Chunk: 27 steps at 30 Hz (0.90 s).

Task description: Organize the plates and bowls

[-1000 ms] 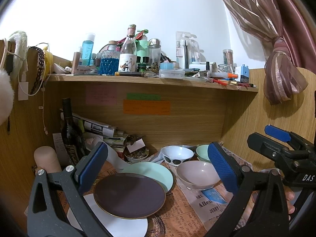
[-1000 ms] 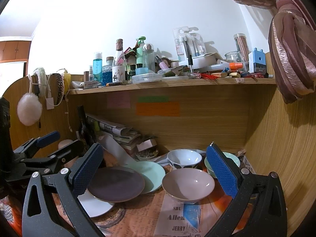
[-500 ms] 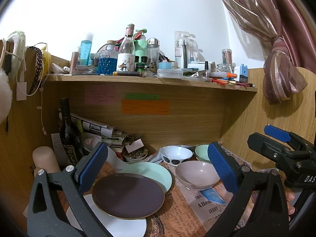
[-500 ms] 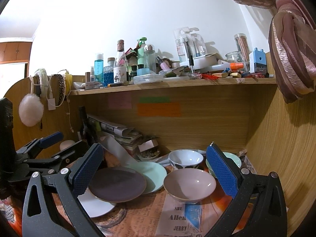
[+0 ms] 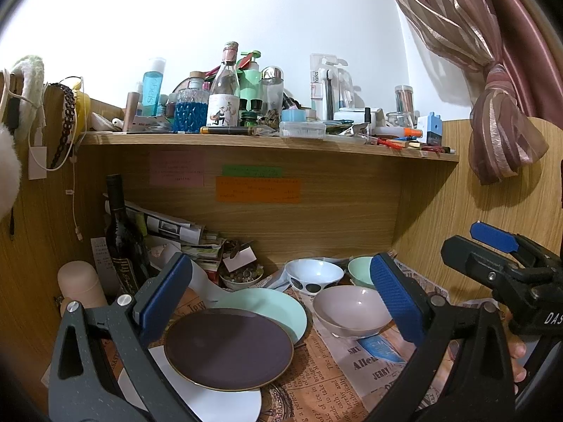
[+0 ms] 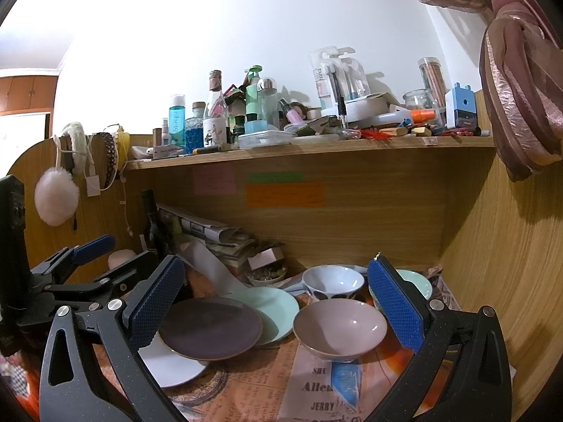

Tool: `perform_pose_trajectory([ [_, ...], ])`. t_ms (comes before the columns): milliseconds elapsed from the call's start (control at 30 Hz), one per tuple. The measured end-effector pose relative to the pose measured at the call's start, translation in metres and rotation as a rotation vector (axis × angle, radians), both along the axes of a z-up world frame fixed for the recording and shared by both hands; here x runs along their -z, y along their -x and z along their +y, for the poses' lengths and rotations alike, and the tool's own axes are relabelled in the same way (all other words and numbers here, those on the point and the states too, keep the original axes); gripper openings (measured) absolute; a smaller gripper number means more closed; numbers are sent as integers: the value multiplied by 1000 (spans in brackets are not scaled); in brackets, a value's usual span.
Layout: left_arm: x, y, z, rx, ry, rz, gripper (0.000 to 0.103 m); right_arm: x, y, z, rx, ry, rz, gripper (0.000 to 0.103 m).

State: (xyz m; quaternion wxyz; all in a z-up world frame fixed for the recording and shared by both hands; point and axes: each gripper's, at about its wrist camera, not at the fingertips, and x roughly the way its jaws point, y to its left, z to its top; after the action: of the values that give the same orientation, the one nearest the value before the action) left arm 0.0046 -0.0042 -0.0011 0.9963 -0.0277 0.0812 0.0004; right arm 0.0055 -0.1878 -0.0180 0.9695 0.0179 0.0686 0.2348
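Newspaper-covered table [image 5: 316, 379] in wooden alcove: dark purple plate [image 5: 228, 348] overlapping mint plate [image 5: 278, 307], pinkish bowl [image 6: 339, 328] beside. Left tool [image 5: 281, 295], right tool [image 6: 276, 299] both spread, empty.

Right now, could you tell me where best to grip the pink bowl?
Grip the pink bowl at its thin near rim, probably from above, one finger inside and one outside. It sits upright and empty, apart from the plates, already between the right gripper's open jaws.
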Motion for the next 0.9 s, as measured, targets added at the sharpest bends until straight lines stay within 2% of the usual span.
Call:
perform_pose_trajectory([
  [633,7,-12,9,-8,4,20,103,4,-10,9,0,-9,26,103],
  [900,22,-32,47,-30,4,107,103,15,-30,33,-23,35,56,103],
])
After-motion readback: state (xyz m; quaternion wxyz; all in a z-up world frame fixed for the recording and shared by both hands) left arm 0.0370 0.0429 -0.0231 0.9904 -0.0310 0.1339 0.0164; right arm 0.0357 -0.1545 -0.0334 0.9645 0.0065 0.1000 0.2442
